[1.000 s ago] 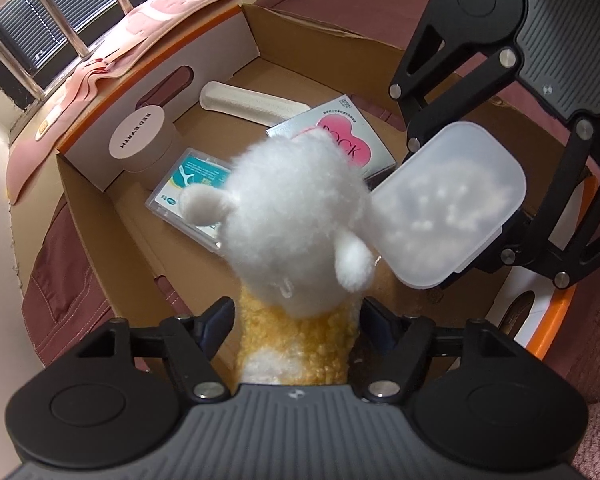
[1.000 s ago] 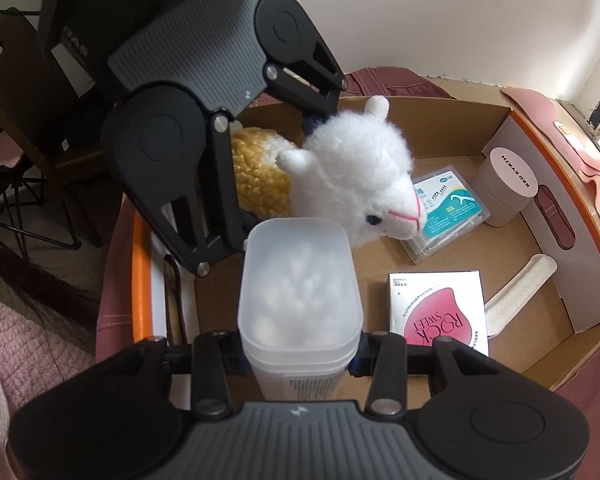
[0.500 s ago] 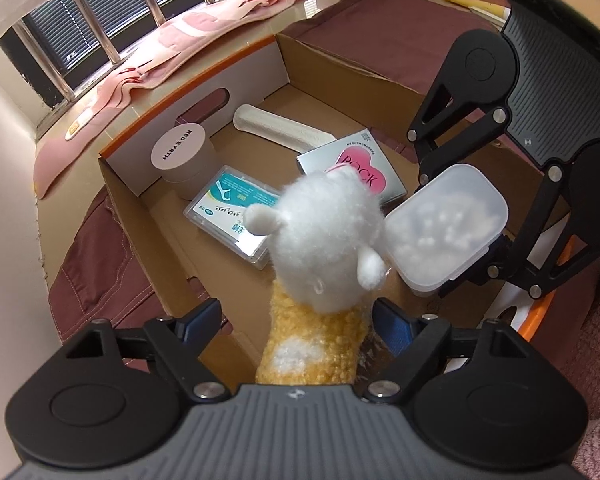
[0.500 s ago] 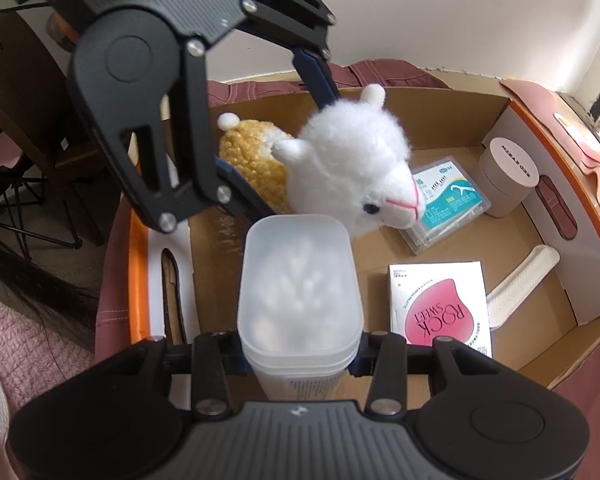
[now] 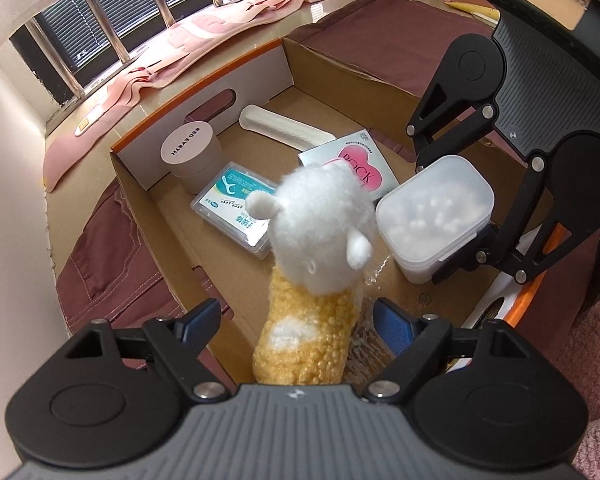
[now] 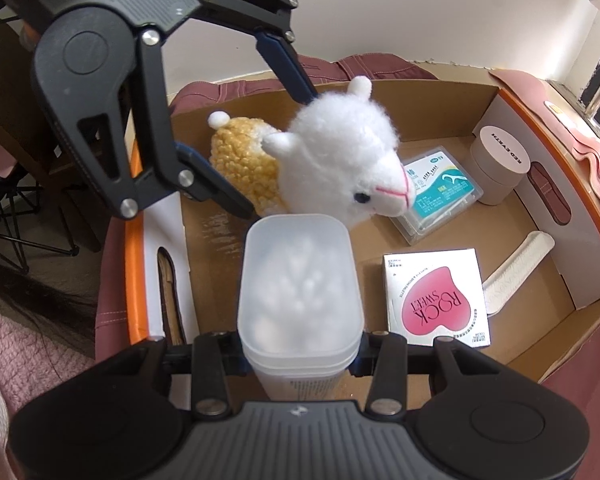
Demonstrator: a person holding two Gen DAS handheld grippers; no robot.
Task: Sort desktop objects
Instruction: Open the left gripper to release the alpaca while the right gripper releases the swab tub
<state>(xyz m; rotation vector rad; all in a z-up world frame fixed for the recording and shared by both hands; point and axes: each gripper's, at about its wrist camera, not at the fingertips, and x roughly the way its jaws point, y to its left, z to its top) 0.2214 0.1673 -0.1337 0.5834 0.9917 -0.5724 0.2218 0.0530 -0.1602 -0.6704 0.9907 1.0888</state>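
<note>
Two grippers over the cardboard box (image 5: 204, 92): left gripper (image 5: 296, 316) spread clear of the plush alpaca (image 5: 320, 240) at frame centre, right gripper (image 6: 300, 354) clamped on the swab tub (image 6: 300, 280), which should be lowered into bare floor beside the alpaca before release.

White-headed, yellow-bodied plush alpaca (image 6: 332, 160); pink-hearted white box (image 6: 436, 300)

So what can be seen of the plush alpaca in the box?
The plush alpaca has a fluffy white head, a pink stitched mouth, a dark eye and a curly yellow body with a white tail tuft. It sits inside the cardboard box, between the left gripper's open pads, which stand clear of it.
</note>
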